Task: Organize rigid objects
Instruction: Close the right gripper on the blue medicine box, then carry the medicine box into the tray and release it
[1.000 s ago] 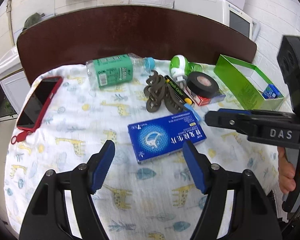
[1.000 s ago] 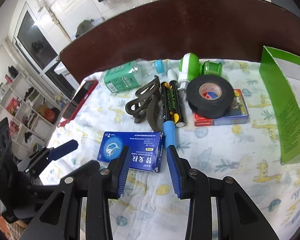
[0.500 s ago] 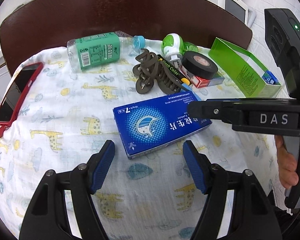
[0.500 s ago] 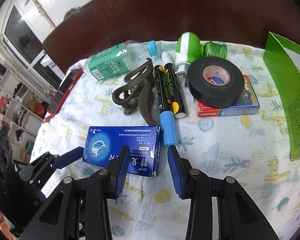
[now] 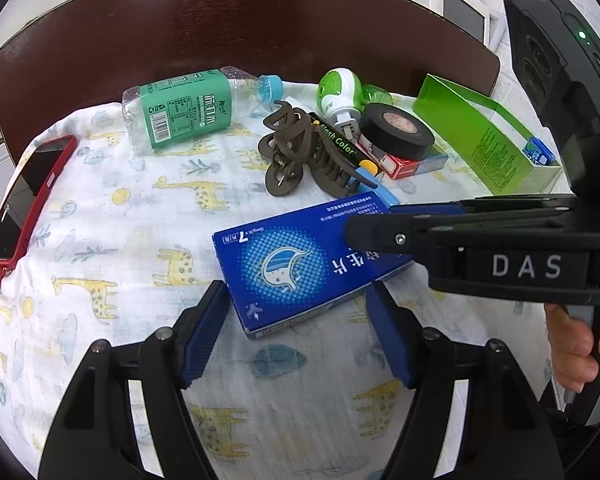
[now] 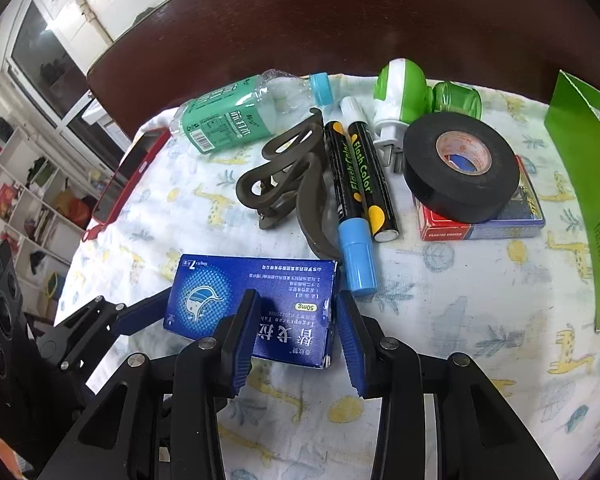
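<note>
A blue medicine box (image 5: 300, 268) lies flat on the giraffe-print cloth (image 5: 120, 240). My left gripper (image 5: 298, 320) is open, its blue pads astride the box's near corner. My right gripper (image 6: 296, 320) is open over the box (image 6: 252, 304), one pad above its top face, the other beside its right end. In the left wrist view the right gripper's finger (image 5: 440, 236) crosses over the box. Behind lie a brown hair claw (image 6: 288, 184), two marker pens (image 6: 356, 184), a black tape roll (image 6: 460, 168) on a card box (image 6: 480, 228), a green plug-in device (image 6: 404, 96) and a green bottle (image 6: 236, 120).
A green open box (image 5: 484, 148) stands at the right, a small blue item inside it. A red phone (image 5: 24, 200) lies at the cloth's left edge. A dark chair back (image 5: 240, 32) rises behind the table.
Both grippers moved forward and down toward the blue box. The right gripper now reaches over the box's end. Both stay open.
</note>
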The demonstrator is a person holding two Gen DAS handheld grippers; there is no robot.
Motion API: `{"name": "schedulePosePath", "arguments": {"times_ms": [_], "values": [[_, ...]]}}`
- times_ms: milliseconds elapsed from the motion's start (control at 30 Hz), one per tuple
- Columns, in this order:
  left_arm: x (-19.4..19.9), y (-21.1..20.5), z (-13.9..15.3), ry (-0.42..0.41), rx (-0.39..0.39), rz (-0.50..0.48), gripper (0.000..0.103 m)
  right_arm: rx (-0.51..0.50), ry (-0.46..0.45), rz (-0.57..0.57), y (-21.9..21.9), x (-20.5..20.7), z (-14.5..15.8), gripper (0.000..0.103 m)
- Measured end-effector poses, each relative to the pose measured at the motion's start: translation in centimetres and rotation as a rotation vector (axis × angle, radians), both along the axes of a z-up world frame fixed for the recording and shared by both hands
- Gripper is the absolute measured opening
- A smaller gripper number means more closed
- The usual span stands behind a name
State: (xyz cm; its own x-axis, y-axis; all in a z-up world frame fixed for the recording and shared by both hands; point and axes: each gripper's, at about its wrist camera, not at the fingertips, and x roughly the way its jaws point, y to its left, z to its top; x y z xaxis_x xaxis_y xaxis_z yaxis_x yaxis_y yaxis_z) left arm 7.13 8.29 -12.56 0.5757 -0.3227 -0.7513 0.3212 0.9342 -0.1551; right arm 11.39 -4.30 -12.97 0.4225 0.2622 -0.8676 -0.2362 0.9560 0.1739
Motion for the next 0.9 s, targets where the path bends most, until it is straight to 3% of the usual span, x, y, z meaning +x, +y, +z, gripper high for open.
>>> {"name": "schedulePosePath", "arguments": {"times_ms": [400, 567, 900], "values": [[-1.1, -3.0, 6.0, -0.153, 0.037, -0.039, 0.067, 0.057, -0.160, -0.023, -3.1, -2.4, 5.7, 0.040], [-0.6, -7.3, 8.2, -0.208, 0.070, -0.102, 0.068, 0.056, -0.252, -0.081, -6.6, -3.3, 8.4, 0.040], [1.4, -18.6, 12.4, -0.320, 0.108, -0.273, 0.068, 0.098, -0.397, -0.267, -17.9, -4.8, 12.8, 0.041]]}}
